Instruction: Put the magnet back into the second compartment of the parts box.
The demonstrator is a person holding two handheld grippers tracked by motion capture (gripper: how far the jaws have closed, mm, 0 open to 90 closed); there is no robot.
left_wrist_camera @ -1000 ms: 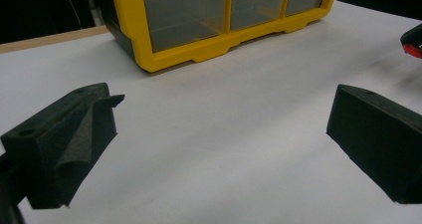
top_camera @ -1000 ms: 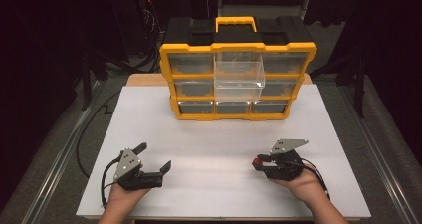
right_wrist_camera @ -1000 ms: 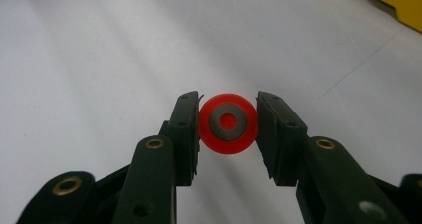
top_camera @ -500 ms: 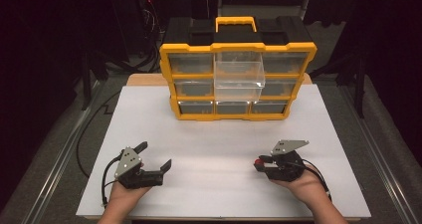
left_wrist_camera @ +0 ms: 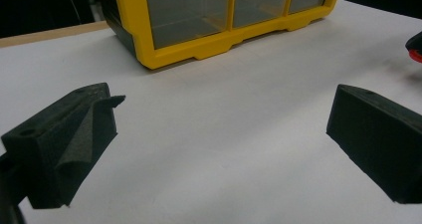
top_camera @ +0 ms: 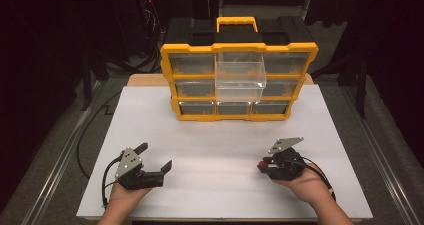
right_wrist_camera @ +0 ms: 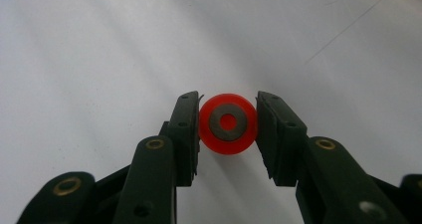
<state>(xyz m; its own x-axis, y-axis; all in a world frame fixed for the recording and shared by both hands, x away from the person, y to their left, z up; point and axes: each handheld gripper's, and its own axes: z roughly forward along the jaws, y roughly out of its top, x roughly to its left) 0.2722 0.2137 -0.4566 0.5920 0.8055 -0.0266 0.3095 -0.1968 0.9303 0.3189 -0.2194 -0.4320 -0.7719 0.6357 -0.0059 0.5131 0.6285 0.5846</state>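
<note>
Fingers of the right gripper (right_wrist_camera: 228, 129) pinch a small red plastic wheel with a grey metal hub (right_wrist_camera: 228, 124) from both sides, holding it just above the white desk (top_camera: 225, 150) at the near right. The left gripper (top_camera: 156, 158) sits at the near left, its fingers spread wide with nothing between them. A yellow and black plastic drawer organizer (top_camera: 239, 80) stands at the desk's far side, one clear middle drawer (top_camera: 240, 72) pulled out.

No text, label, brand, number or sign can be read on anything here.
</note>
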